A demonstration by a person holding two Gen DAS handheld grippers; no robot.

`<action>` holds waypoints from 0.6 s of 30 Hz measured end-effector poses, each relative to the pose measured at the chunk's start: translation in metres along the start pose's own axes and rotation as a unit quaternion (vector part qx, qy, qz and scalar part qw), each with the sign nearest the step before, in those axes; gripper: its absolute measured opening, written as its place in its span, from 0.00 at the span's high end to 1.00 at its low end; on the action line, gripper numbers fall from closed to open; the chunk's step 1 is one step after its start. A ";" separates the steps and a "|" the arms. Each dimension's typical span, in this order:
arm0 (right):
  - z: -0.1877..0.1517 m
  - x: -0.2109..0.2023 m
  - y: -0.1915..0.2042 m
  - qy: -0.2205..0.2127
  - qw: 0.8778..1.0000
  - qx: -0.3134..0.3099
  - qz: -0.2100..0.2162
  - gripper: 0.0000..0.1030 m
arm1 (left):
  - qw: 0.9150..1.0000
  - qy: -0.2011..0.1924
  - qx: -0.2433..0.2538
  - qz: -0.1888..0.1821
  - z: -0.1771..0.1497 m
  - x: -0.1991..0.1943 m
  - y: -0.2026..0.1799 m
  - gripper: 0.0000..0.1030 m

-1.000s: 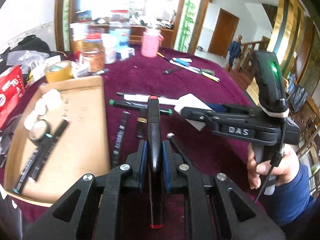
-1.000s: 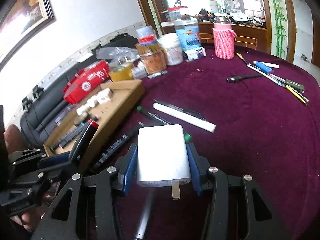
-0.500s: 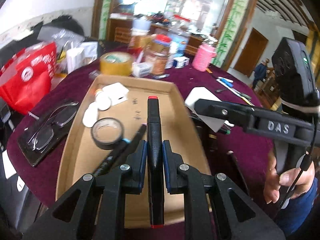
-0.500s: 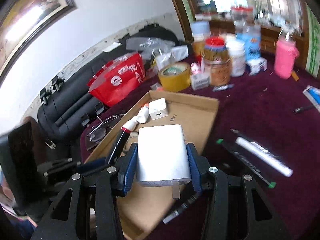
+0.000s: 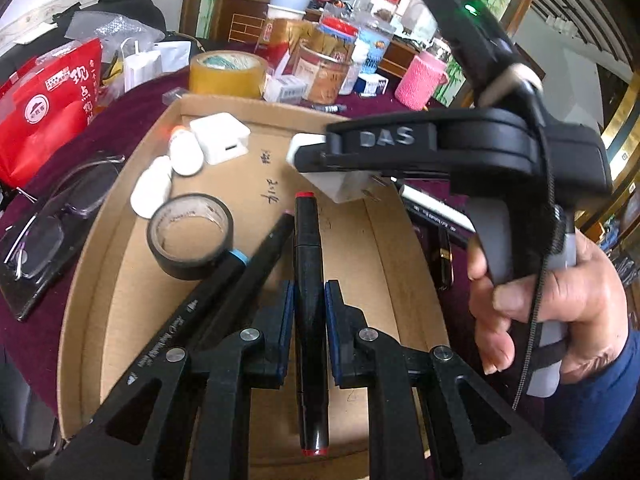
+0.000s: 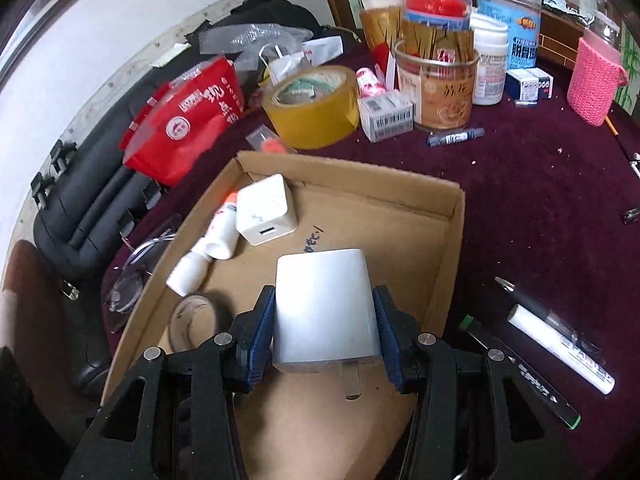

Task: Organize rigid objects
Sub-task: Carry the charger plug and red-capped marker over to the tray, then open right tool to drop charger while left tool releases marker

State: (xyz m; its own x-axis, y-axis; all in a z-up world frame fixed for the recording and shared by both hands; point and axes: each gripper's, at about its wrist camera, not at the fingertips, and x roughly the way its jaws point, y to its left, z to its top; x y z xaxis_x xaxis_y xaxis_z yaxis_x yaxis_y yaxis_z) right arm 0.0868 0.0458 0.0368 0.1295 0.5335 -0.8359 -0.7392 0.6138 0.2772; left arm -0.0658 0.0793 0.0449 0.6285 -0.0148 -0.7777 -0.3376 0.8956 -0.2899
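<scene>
Now both grippers hold things over the cardboard tray [image 5: 404, 248].
Left wrist view: the left gripper [image 5: 308, 300] is clamped narrowly on a black marker [image 5: 309, 280] pointing to 12 o'clock; the right gripper [image 5: 316, 160], at 1 o'clock, carries a white charger [image 5: 348, 190].
Right wrist view: the right gripper [image 6: 324, 332] grips the charger [image 6: 326, 304] half-wide, another charger [image 6: 265, 209] lying at 11 o'clock.

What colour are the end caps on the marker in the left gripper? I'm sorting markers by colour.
Red at both ends of the black marker, clearest in the left wrist view.
</scene>
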 end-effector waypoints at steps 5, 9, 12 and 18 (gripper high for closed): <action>-0.001 0.010 0.001 0.015 1.000 -0.002 -0.011 0.58 | 1.000 0.006 0.001 0.009 -0.002 0.006 0.001 0.87; -0.003 0.013 0.000 0.016 1.000 -0.006 -0.017 0.58 | 1.000 0.012 -0.002 0.013 -0.003 0.011 0.003 0.87; -0.002 0.012 0.001 0.015 1.000 -0.007 -0.016 0.58 | 1.000 0.014 0.000 0.012 -0.003 0.012 0.002 0.87; -0.004 0.011 0.003 0.014 1.000 -0.002 -0.011 0.58 | 1.000 0.015 -0.002 0.013 -0.006 0.013 0.003 0.87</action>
State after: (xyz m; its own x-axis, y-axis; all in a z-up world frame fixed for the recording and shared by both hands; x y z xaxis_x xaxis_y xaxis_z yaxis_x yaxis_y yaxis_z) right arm 0.0835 0.0512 0.0268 0.1277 0.5035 -0.8545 -0.7396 0.6224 0.2562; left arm -0.0624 0.0792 0.0307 0.5983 -0.0040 -0.8013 -0.3561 0.8945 -0.2704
